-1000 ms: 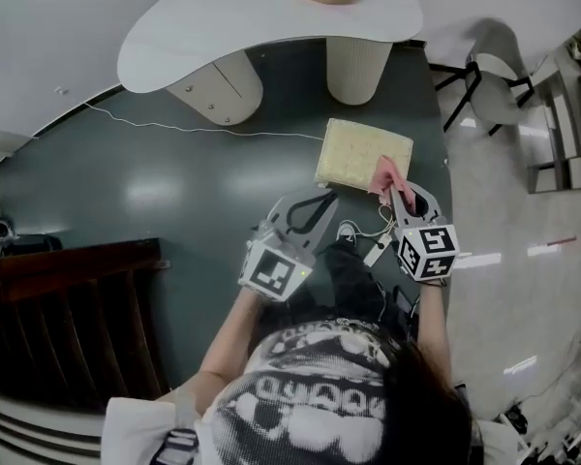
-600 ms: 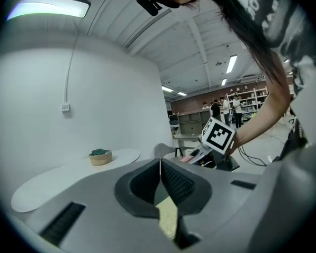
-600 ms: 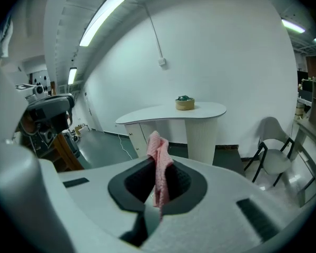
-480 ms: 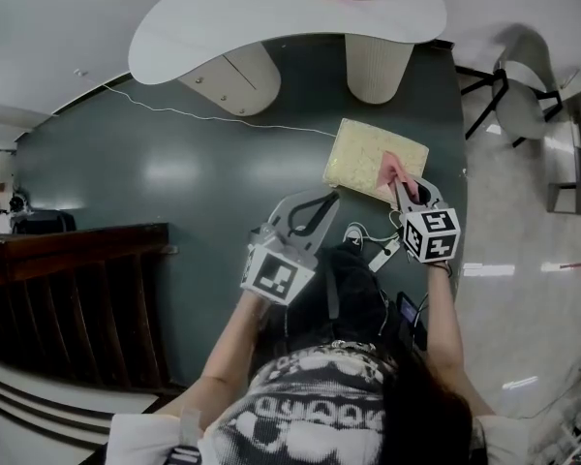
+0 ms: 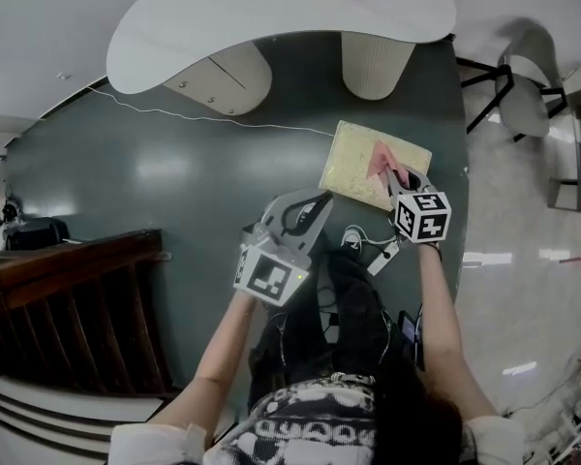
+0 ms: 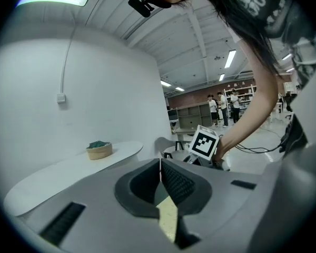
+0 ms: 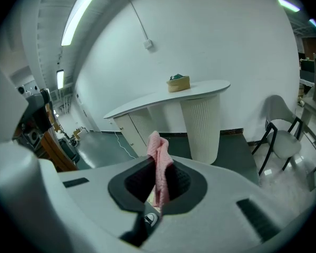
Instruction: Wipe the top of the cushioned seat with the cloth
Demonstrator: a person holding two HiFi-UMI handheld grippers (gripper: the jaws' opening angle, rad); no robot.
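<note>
While jaws of right gripper point(image 5: 395, 175) clamp it, cloth point(image 5: 380, 156) touches seat point(image 5: 352, 166).

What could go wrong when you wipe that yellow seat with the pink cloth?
1. The right gripper pinches only a narrow fold of the cloth, so it might slip out when dragged.
2. Nothing steadies the cushioned seat. The left gripper is shut and empty beside it, so the seat may slide on the shiny floor.
3. A loose cable lies by the person's feet and could snag.
</note>
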